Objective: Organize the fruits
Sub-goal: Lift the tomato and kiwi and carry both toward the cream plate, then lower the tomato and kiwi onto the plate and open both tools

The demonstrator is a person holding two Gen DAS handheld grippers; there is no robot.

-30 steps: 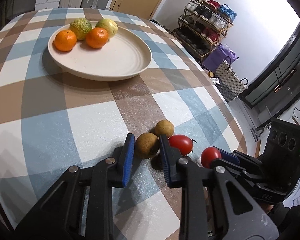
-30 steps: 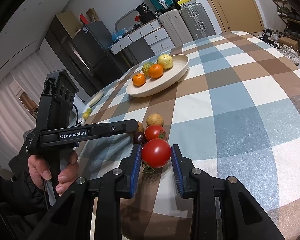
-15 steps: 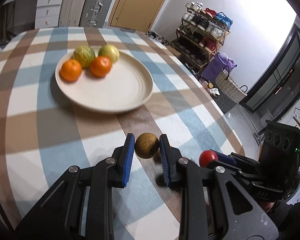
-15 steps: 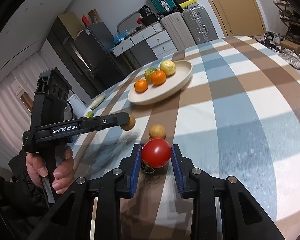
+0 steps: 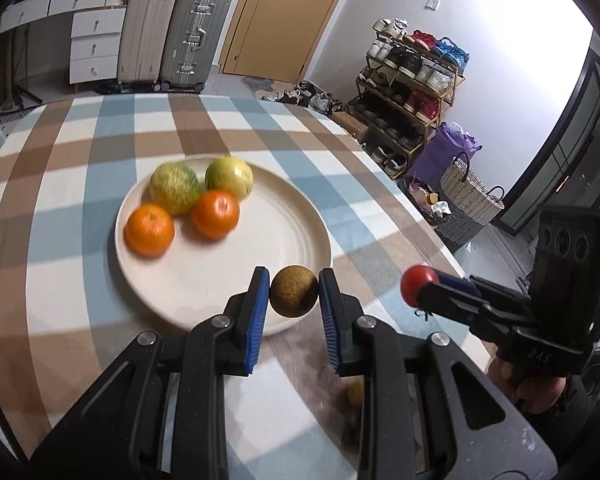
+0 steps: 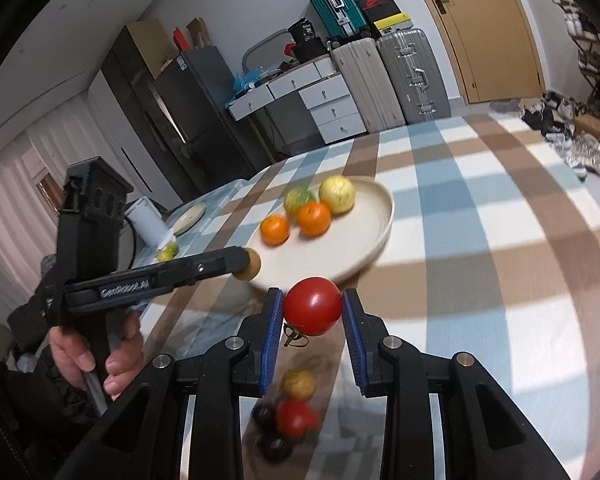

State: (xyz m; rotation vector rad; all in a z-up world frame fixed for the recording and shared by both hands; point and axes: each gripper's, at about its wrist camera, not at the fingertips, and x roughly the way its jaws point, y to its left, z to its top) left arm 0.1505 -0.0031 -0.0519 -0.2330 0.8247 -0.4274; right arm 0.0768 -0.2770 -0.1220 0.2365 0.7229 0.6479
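Checked cloth in blue, brown and white covered the surface (image 5: pixel 60 168), with suitcases (image 5: pixel 172 32) and a shoe rack (image 5: pixel 412 76) in the room beyond. Ahead of the left hand-held gripper (image 5: pixel 294 296) lay a cream plate (image 5: pixel 284 232) carrying two oranges (image 5: pixel 150 230) and two yellow-green fruits (image 5: pixel 175 188) at its far left side. That hand-held gripper's blue pads were pressed against a brown round fruit (image 5: pixel 294 290), lifted clear of the surface over the plate's near rim. To its right, the right hand-held gripper (image 6: pixel 313 308) was clamped on a red tomato (image 6: pixel 313 305), also in the air, just short of the plate's near edge. Beneath the right hand-held gripper, blurred, a small brownish fruit (image 6: pixel 299 384), another tomato (image 6: pixel 294 416) and dark fruits (image 6: pixel 274 442) sat close together on the surface.
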